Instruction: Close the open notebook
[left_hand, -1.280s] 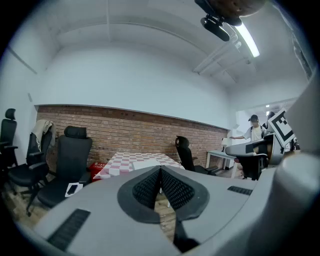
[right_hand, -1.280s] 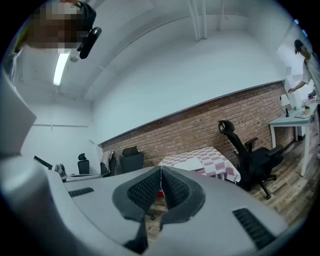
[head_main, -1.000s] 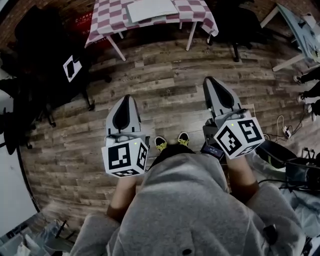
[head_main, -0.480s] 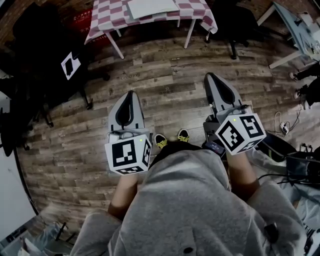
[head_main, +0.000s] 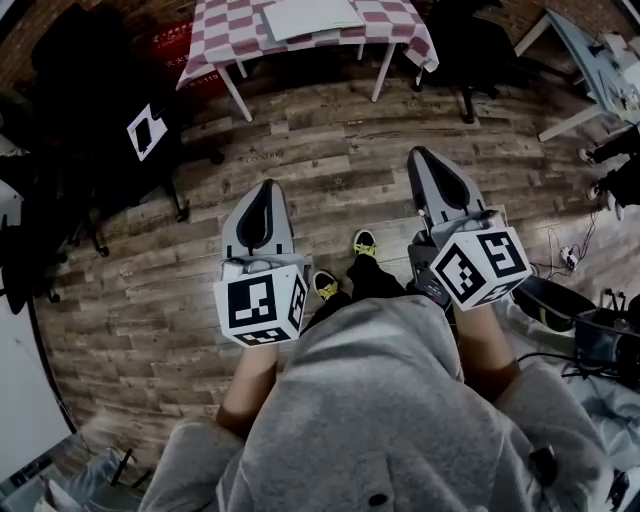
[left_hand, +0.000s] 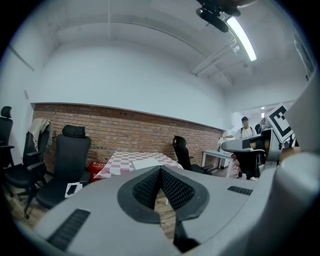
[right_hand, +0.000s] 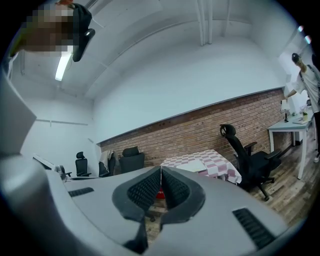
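Grey top — yellow-green shoes

plank floor; checked table at twelve o'clock, black chairs at ten, brick wall behind, strip light overhead.

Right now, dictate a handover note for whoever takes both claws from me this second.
Left claw: shut, empty.
Right claw: shut, empty.
Both are held low over the wooden floor, pointing toward the table.
Notebook: lies open, white pages up, on the checked table, well ahead of both claws.
Done: nothing yet.
Left: walk up to the table and close the notebook.
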